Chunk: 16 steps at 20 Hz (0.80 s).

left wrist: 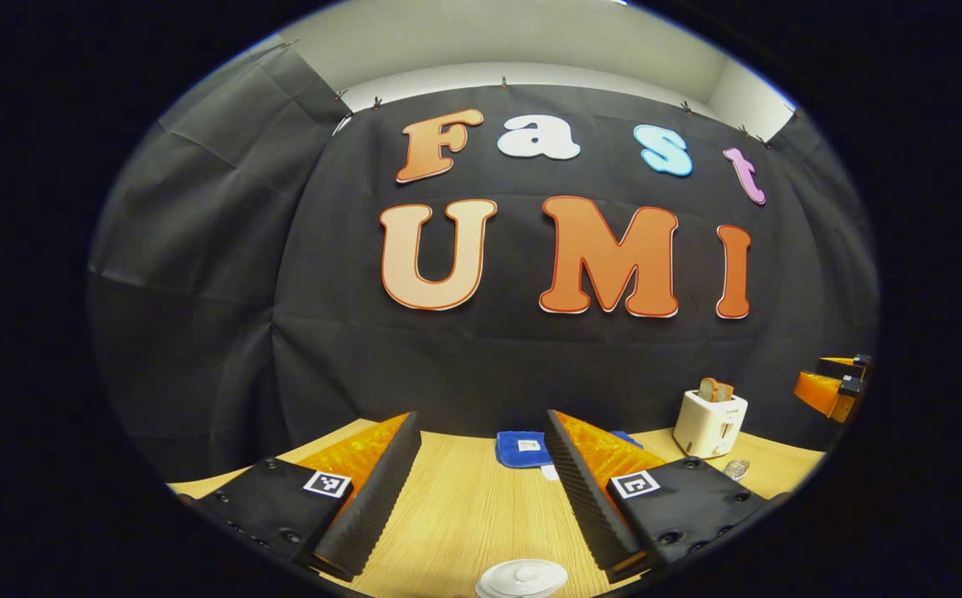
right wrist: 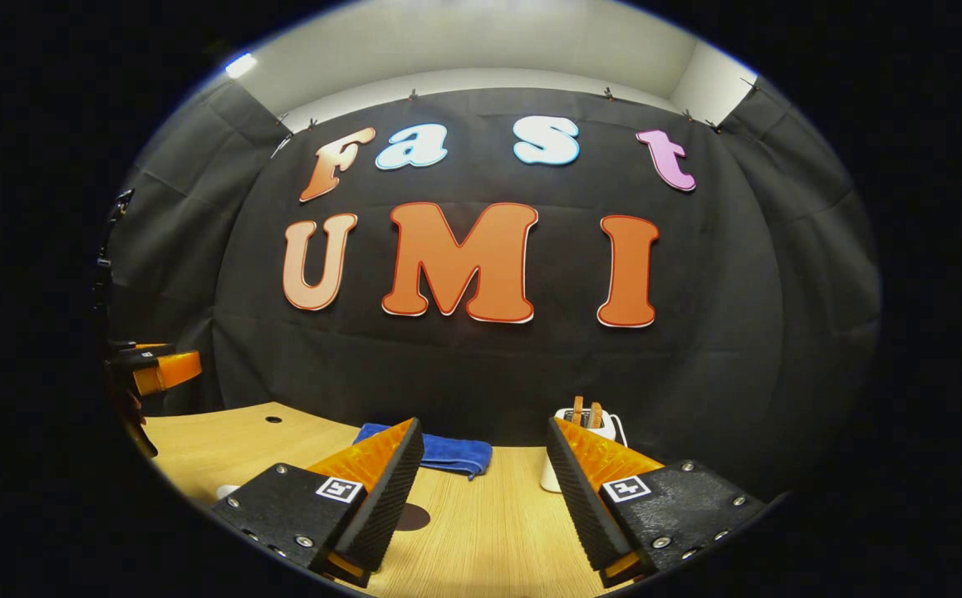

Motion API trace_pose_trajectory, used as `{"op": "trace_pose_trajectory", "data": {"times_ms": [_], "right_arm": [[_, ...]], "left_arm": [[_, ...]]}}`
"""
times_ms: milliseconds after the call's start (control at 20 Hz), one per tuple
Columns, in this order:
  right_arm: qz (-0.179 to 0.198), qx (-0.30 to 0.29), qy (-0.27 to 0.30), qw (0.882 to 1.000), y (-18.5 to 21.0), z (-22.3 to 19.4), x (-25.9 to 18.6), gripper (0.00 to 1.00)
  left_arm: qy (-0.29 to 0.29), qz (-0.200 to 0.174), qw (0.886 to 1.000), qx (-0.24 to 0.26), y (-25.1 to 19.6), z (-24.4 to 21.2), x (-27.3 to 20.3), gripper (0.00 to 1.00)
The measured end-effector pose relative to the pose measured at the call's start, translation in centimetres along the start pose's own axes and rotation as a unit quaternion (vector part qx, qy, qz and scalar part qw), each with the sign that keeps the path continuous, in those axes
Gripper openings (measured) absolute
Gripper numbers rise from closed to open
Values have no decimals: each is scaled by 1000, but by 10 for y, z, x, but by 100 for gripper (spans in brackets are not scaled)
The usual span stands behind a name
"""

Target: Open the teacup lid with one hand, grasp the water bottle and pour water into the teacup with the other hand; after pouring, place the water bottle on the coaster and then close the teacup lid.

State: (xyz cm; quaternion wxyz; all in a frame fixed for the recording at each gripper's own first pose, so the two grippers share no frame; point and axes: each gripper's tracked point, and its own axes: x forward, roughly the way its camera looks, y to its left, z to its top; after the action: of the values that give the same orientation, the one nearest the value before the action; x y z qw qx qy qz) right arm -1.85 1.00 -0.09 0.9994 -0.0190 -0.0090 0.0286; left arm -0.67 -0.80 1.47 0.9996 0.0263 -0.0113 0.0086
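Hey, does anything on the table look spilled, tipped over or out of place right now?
Nothing stands out. The white round teacup lid sits level on the light wooden table, the white toaster stands upright with bread in it, and the blue cloth lies flat.

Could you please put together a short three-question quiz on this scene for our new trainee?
1. True or false: the left gripper is shut on the teacup lid.
2. Which thing stands at the back of the table, holding slices of bread? A) a white toaster B) a kettle C) a frying pan
3. Fill in: the folded cloth lying near the booth wall is ____ in colour.

Key
1. False: its fingers stand wide apart, above the lid, which sits low between them.
2. A
3. Blue. The right gripper is open too.
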Motion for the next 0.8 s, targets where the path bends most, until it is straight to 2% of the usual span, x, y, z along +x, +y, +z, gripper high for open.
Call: {"op": "trace_pose_trajectory", "data": {"times_ms": [100,200,350,500,700,800], "right_arm": [[-5,-6,8,1000,1,-8,1,90],[7,-3,12,1000,9,-12,0,89],[19,-1,13,1000,14,-14,-4,89],[32,-11,8,999,19,-18,-10,89],[40,-17,10,999,27,-34,-16,89],[55,-12,23,998,39,-51,-20,89]], "left_arm": [[-8,7,1000,7,3,0,-1,98],[-2,12,1000,10,7,-8,0,99],[12,-2,1000,7,3,-21,-1,98],[36,8,999,26,13,-40,-6,98],[57,-13,998,33,0,-68,-15,98],[75,-24,996,52,-8,-91,-19,98]]}}
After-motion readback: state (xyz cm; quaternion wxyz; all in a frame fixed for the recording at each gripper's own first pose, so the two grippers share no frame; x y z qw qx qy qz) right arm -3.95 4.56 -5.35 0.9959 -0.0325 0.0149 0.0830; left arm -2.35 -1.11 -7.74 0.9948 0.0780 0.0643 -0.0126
